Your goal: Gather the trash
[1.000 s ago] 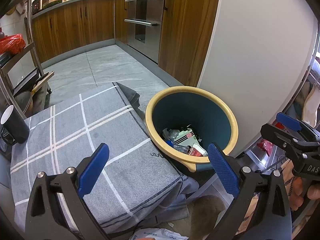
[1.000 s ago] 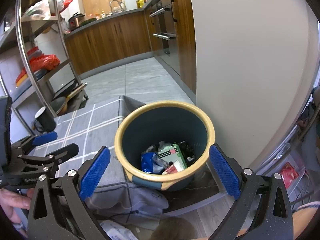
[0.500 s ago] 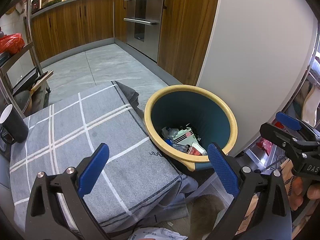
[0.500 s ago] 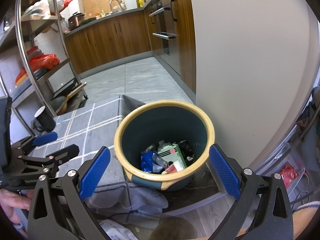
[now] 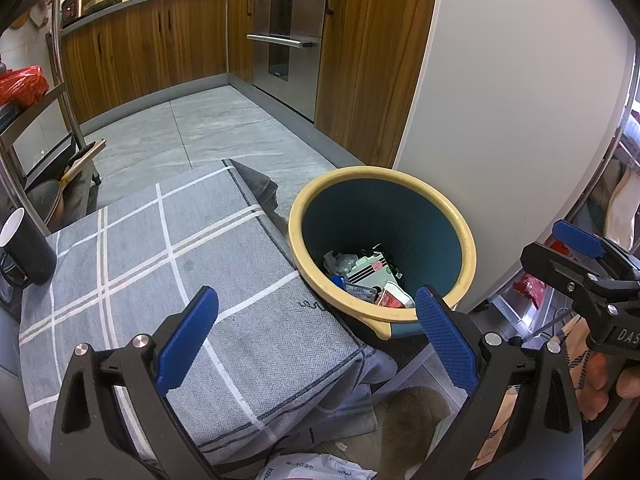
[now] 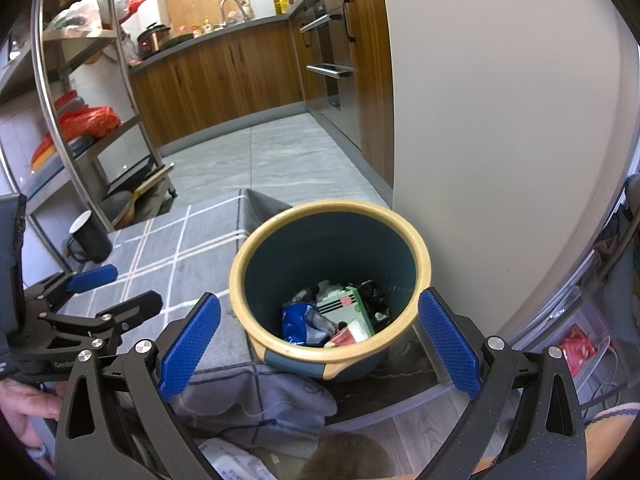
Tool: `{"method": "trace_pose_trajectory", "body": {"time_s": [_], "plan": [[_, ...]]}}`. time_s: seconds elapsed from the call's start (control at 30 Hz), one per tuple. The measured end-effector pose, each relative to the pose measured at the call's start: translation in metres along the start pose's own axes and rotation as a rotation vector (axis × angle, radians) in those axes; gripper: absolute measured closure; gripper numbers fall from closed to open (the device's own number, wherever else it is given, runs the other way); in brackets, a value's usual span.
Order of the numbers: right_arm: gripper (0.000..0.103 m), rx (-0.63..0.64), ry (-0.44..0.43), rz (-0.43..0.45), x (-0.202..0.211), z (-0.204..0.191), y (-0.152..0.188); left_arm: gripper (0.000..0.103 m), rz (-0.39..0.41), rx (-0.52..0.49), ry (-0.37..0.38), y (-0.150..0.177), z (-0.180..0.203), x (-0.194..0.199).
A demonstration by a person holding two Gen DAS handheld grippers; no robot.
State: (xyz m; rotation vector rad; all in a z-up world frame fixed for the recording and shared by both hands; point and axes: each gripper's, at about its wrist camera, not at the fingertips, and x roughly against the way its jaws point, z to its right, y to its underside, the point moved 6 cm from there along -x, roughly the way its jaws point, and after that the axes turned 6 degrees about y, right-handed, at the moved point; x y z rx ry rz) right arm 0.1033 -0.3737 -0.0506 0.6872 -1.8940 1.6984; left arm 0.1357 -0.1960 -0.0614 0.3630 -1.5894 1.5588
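A teal bin with a yellow rim [image 5: 456, 220] [image 6: 420, 256] stands on the floor beside a grey checked cloth [image 5: 160, 264] [image 6: 176, 248]. Inside lies trash [image 5: 368, 276] [image 6: 336, 316]: a green and white carton, a blue wrapper and red scraps. My left gripper [image 5: 316, 336] hovers open over the cloth's near right corner, with nothing between its blue pads. My right gripper [image 6: 316, 340] is open above the bin's near rim and holds nothing. Each gripper shows at the side of the other's view.
A black mug [image 5: 24, 252] [image 6: 90, 238] stands on the cloth's far left. A white wall panel [image 5: 512, 120] rises right behind the bin. A metal shelf rack [image 6: 80, 128] is on the left. Wooden cabinets and an oven line the back. A white packet [image 5: 316, 468] lies near the bottom edge.
Almost nothing has moved. Both grippers stay open and the views have shifted only slightly.
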Motion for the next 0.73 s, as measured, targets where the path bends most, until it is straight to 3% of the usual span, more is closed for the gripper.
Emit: {"method": "trace_pose_trajectory", "body": {"time_s": [0.73], "plan": [[0.005, 0.0, -0.003, 0.001, -0.0001, -0.0001, 0.0, 0.006, 0.001, -0.033, -0.01, 0.0004, 0.0029, -0.0011]]}}
